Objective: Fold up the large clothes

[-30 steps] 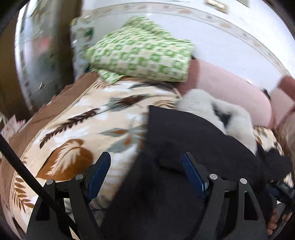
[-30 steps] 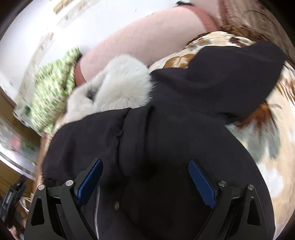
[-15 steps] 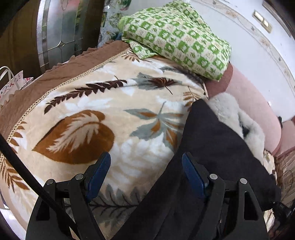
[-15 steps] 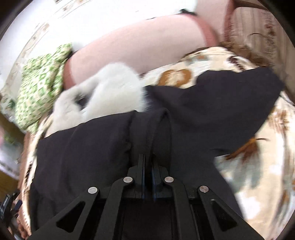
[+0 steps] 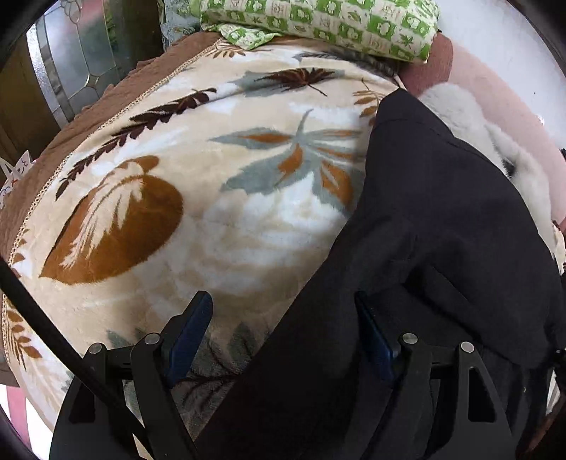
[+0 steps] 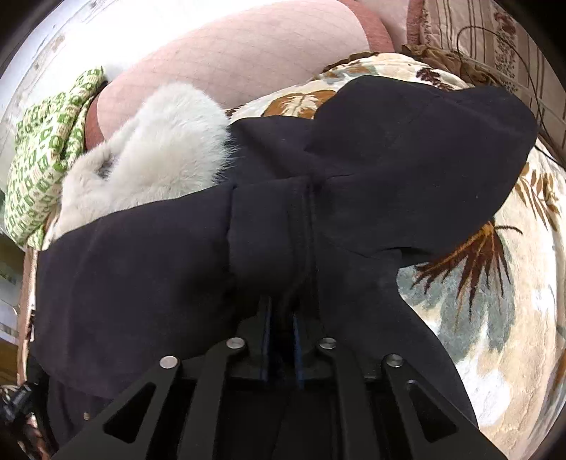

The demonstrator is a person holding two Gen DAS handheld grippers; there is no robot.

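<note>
A large black coat with a pale grey fur collar lies on a leaf-patterned blanket. My left gripper is open, its jaws wide apart over the coat's left edge where it meets the blanket. In the right wrist view the coat fills the middle, with the fur collar behind it. My right gripper is shut on a bunched fold of the black coat near its middle.
A green-and-white checked folded quilt lies at the head of the bed. A pink headboard cushion runs behind the coat. A glass-panelled door stands at the far left. The blanket's brown border marks the bed edge.
My right gripper has closed on a fold of the black coat and holds it. My left gripper has stayed open and shifted left, so more blanket shows.
</note>
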